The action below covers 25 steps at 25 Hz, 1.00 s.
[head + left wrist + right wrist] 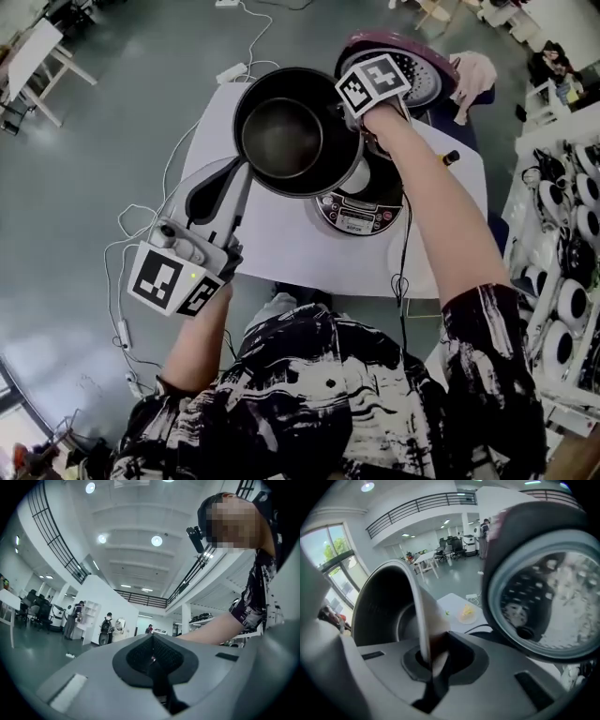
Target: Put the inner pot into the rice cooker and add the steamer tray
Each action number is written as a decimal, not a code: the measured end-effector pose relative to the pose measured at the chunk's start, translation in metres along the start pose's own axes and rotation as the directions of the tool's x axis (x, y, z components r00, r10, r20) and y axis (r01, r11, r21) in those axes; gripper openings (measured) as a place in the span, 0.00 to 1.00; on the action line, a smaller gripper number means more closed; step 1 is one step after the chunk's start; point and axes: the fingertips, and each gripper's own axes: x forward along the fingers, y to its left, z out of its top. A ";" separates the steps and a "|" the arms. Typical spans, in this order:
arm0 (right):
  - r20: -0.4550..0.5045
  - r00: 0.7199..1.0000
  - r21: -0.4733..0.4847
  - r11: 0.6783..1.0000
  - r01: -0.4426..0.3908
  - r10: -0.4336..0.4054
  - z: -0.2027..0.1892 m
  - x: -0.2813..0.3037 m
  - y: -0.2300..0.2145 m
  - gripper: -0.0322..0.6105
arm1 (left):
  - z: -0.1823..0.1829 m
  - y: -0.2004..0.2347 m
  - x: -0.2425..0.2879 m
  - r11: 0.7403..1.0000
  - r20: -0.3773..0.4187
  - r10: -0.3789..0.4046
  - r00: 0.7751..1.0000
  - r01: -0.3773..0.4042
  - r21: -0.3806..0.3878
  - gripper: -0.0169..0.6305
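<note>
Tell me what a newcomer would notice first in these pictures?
A dark inner pot hangs in mid-air over the white table, pinched by its rim in the right gripper. Close by on the table stands the rice cooker, its lid thrown open. The left gripper is shut on nothing, pointing up toward the ceiling.

Rice cooker [361, 211] cavity likely hidden behind inner pot [291, 136].
</note>
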 end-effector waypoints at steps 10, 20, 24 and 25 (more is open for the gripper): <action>-0.028 0.985 0.325 0.931 0.168 -0.168 -0.125 -0.066 -0.134 0.06 | -0.019 -0.051 0.051 0.992 -0.042 -0.126 0.991 0.125 -0.022 0.03; -0.116 0.968 0.383 0.889 0.251 -0.223 -0.178 -0.031 -0.158 0.06 | -0.032 -0.052 0.051 0.994 -0.080 -0.110 0.991 0.109 -0.023 0.03; -0.156 0.949 0.355 0.881 0.313 -0.274 -0.183 -0.021 -0.164 0.06 | -0.037 -0.046 0.046 0.996 -0.089 -0.088 0.992 0.086 -0.024 0.03; -0.166 0.943 0.342 0.880 0.330 -0.289 -0.184 -0.019 -0.166 0.06 | -0.037 -0.044 0.045 0.996 -0.091 -0.082 0.992 0.080 -0.024 0.03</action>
